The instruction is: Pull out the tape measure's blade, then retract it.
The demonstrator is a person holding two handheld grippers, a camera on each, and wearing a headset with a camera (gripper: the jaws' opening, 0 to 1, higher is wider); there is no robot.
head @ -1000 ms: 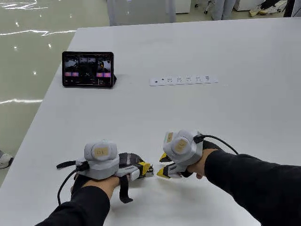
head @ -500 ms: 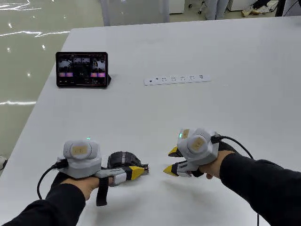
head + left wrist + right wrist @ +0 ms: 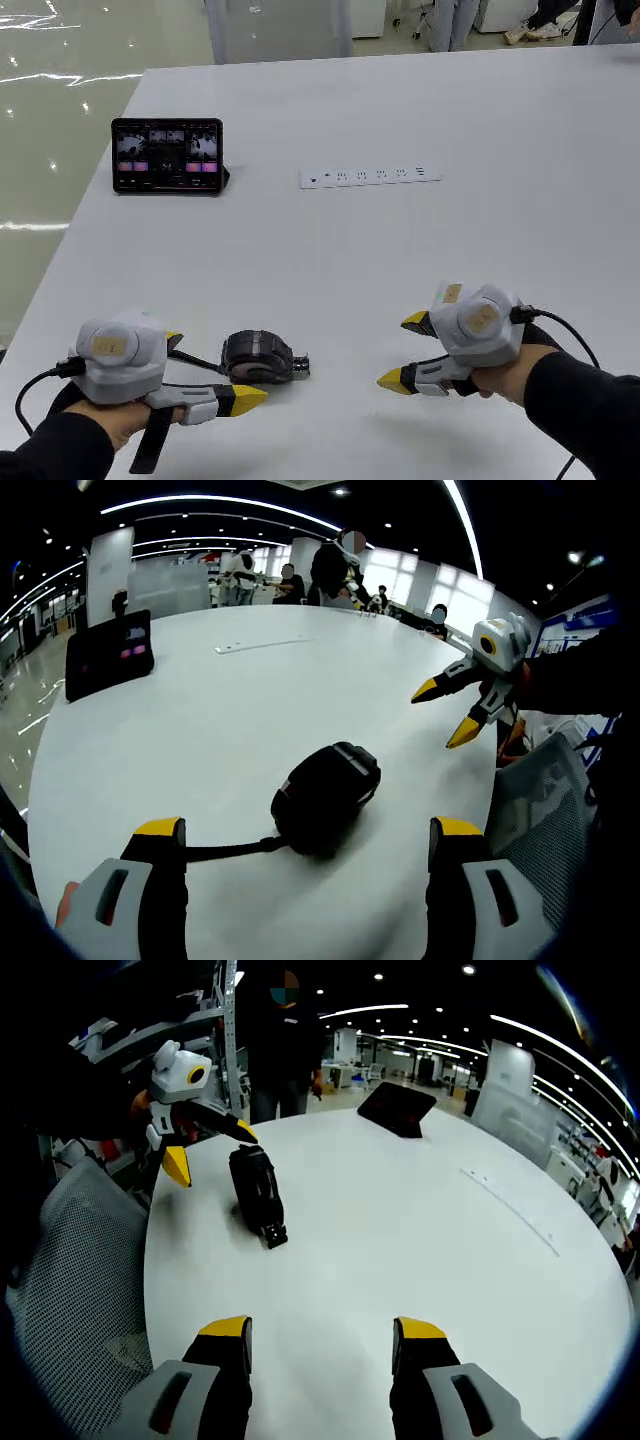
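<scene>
Two claws are spread open and empty over a white counter [image 3: 400,250]. The left claw [image 3: 208,368] is low at the near edge with its jaws wide. The black tape measure [image 3: 258,355] lies on the counter just ahead of its tips, unclamped. In the left gripper view, a thin black strap [image 3: 225,852] runs from the case toward one left jaw. The right claw [image 3: 403,350], jaws also apart, hovers well off to the tape's right and holds nothing. The blade looks fully wound in, and its small end tab [image 3: 274,1235] faces the right claw.

Likely trouble from here:
- **Loose case:** a tug on the tab before the left claw closes on the case would probably drag the whole tape across the counter instead of drawing out blade.
- **Small tab:** it sits low against the counter, so the right claw could pinch short and slip off.
- **Strap:** it could get trapped between the left jaws and spoil the hold.
- **Retraction:** a blade let go abruptly may whip back and jerk the case.
</scene>
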